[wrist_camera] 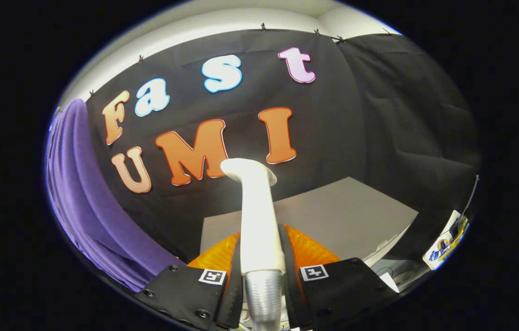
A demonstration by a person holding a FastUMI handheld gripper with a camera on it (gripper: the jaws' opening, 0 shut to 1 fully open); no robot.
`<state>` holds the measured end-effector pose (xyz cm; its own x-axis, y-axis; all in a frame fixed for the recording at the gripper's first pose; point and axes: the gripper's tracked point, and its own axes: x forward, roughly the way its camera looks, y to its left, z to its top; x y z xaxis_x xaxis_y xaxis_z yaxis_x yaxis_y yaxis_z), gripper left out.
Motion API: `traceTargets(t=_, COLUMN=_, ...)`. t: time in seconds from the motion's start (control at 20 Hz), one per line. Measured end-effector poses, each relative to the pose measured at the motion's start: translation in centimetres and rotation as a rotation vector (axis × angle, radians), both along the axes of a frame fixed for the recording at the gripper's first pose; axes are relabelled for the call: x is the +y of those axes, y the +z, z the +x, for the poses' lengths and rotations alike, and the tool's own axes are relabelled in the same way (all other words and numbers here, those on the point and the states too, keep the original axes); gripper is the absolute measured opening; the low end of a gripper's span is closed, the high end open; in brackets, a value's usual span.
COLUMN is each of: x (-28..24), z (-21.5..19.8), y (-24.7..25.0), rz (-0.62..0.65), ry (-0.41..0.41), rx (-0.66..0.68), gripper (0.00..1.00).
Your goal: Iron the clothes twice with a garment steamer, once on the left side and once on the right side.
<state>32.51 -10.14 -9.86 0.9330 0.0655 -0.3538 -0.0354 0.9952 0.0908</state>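
Purple cloth, the garment to be steamed, hangs in folds well off to the left of the jaws, against the booth's black wall, while the garment steamer stands up between the fingers with its flared white head beyond them, facing the wall and not the cloth. The gripper has its jaws clamped on the steamer's white handle just above the ribbed silver hose, one finger pressing on each side. The hold looks narrow for a tall, smooth handle, so my worry is that the steamer could twist or slide in the grip when it is swung left toward the garment, leaving the head angled off the fabric. The hose trailing out below the jaws could also tug or snag as the tool travels, and that pull would turn the head in the same way. The cloth hangs loose and in deep folds; a head pushed in too hard would likely bunch it or shove it aside instead of gliding down it, and a pass made too far off would do little. Beyond the fingers a grey table stands near, and a low sweep could knock the head against its edge. Neither the left nor the right pass looks begun from here.
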Motion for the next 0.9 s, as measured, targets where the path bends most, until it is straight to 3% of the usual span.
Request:
traceTargets(t=0.3, x=3.7, z=-7.8, y=6.7, rz=-0.02, ry=0.02, rx=-0.155, gripper=0.45)
traceTargets(t=0.9, x=15.3, z=-20.2, y=12.0, rz=0.016, ry=0.057, rx=-0.342, gripper=0.45)
